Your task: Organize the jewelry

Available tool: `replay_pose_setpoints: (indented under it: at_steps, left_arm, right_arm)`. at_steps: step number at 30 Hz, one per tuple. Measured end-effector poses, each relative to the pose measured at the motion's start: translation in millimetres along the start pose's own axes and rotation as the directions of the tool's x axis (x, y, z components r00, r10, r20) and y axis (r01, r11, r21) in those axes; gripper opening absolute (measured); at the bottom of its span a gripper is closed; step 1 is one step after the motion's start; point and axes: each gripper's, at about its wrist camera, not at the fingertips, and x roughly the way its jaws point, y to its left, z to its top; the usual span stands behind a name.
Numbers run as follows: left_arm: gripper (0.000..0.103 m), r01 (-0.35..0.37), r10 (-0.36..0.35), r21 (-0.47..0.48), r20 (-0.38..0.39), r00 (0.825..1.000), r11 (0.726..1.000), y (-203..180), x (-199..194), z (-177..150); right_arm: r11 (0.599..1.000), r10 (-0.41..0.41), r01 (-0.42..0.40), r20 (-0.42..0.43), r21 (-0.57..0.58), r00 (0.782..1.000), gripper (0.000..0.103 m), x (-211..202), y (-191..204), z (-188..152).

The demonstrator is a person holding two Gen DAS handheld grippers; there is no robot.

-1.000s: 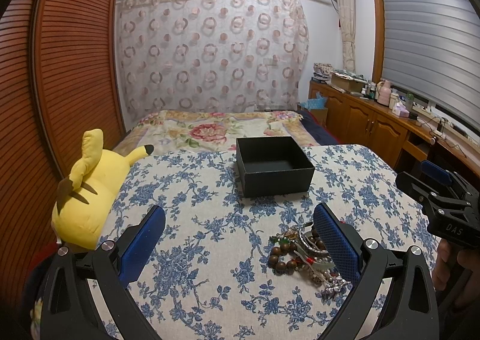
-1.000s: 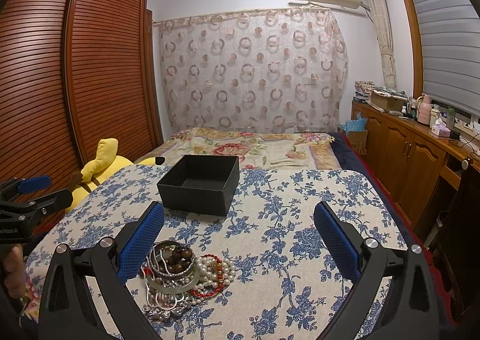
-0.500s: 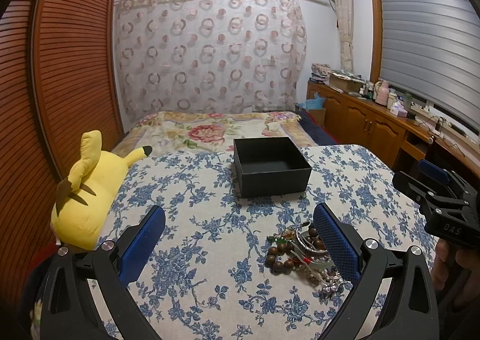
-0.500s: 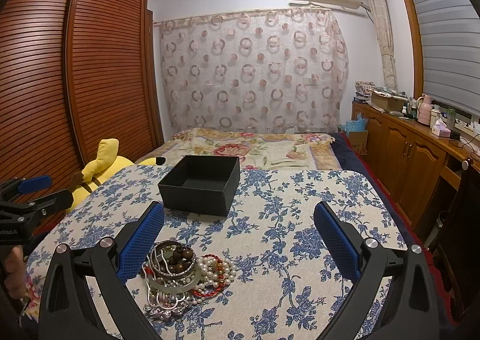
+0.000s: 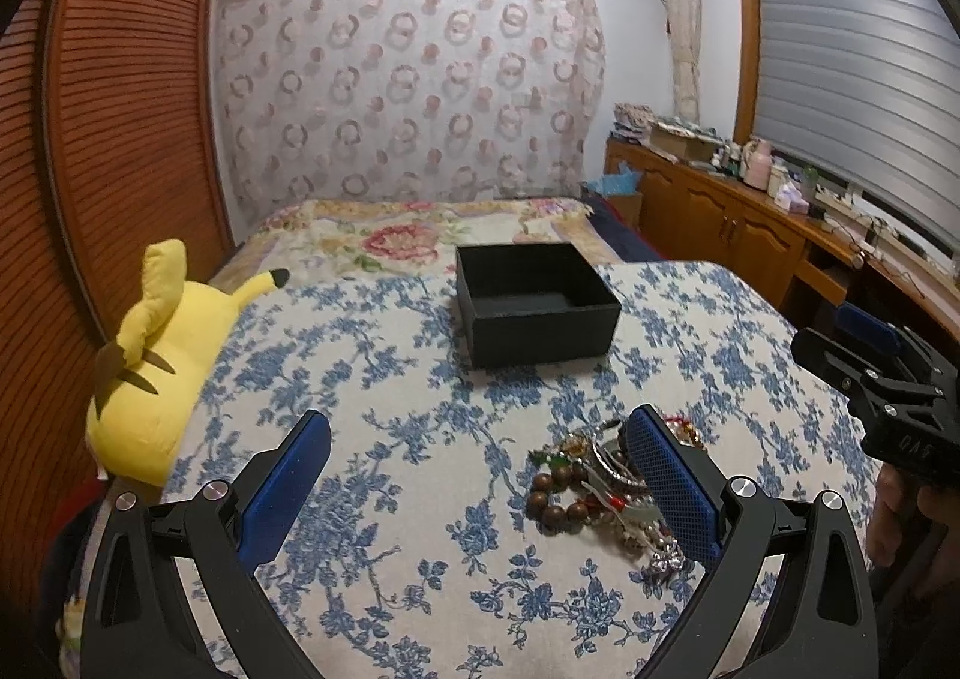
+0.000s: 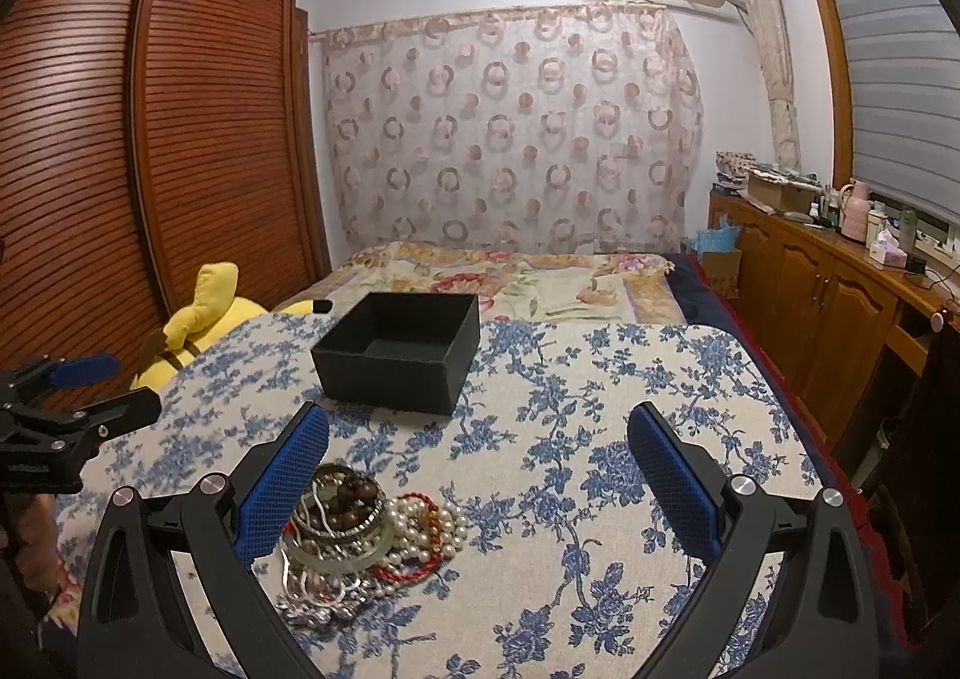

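Jewelry, a tangled heap of brown wooden beads, white pearls, red cord and silver chain [image 6: 360, 535], lies low and left of centre in the right wrist view, on the blue-and-white floral cloth of the table [image 6: 600, 439]. Over the last second it has slid only slightly in each frame: both cameras have eased a little toward the heap and the open black square box [image 6: 399, 358], and nothing on the cloth has been shifted. That suggests the task is at its very start, with no piece yet lifted and the box showing a bare floor.

Jaws of the right gripper [image 6: 480, 475] stand wide apart and hold nothing; the heap sits against its left-of-frame blue pad, not between the pads. In the left wrist view the left gripper [image 5: 477, 475] is equally wide and empty, and the same heap [image 5: 600, 490] lies partly behind its right-of-frame pad.

Bare cloth fills the middle of both frames between heap and box, so the path upward in the picture looks free. The table's rounded edge runs along the right of the right wrist view. A yellow plush toy [image 5: 150, 367] sits at the left edge, well apart from the heap. The two grippers flank the heap closely, so they could crowd each other.
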Motion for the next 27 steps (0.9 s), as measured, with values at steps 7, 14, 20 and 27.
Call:
replay_pose_setpoints:
  at_steps: [7,14,20,27]
  left_arm:
    - [0.095,0.084,-0.081,0.041,-0.073,0.994,0.996,-14,24,-9]
    - [0.095,0.152,-0.14,0.072,-0.149,0.979,0.986,-28,47,-14]
    - [0.095,0.22,-0.2,0.082,-0.198,0.96,0.972,-37,65,-14]
    - [0.089,0.285,-0.249,0.121,-0.25,0.936,0.951,-61,84,-12]
  right_arm:
    - [0.999,0.031,-0.033,-0.065,-0.025,0.997,0.092,12,-11,-15]
    - [0.998,0.054,-0.059,-0.126,-0.034,0.991,0.077,19,-19,-30]
    - [0.997,0.056,-0.062,-0.151,-0.039,0.987,0.077,21,-21,-40]
    - [0.998,0.052,-0.059,-0.162,-0.038,0.985,0.077,22,-25,-44]
